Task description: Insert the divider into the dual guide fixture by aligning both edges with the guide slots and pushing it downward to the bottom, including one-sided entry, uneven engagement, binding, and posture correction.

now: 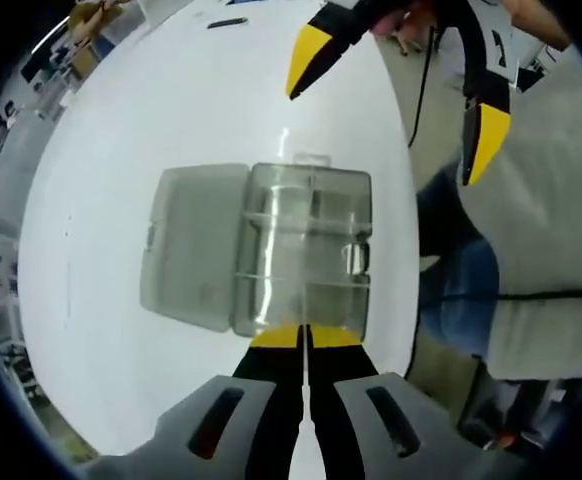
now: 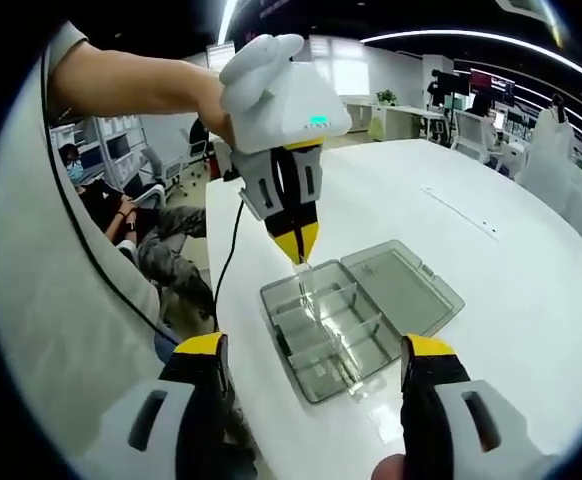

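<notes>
A clear plastic box (image 1: 356, 215) with slotted guide walls lies open on the white table (image 1: 121, 150), its lid (image 1: 191, 245) folded flat beside it. My left gripper (image 1: 306, 335) is shut on a thin clear divider (image 1: 276, 285) and points straight down over the box. In the right gripper view, the left gripper (image 2: 297, 245) holds the divider (image 2: 307, 285) upright, its lower edge down among the box (image 2: 301, 378) partitions. How deep it sits in the slots is hard to tell. My right gripper (image 2: 316, 350) stands open, near the box and apart from it, with nothing between its jaws; its open yellow fingertips (image 1: 309, 55) reach in above the box.
The table edge (image 2: 233, 300) runs close beside the box, with a black cable (image 2: 226, 265) hanging over it. A person's sleeve (image 2: 41, 300) and arm (image 2: 121, 85) fill the left. A seated person (image 2: 121, 210) is behind. Desks and chairs (image 2: 471, 130) stand farther off.
</notes>
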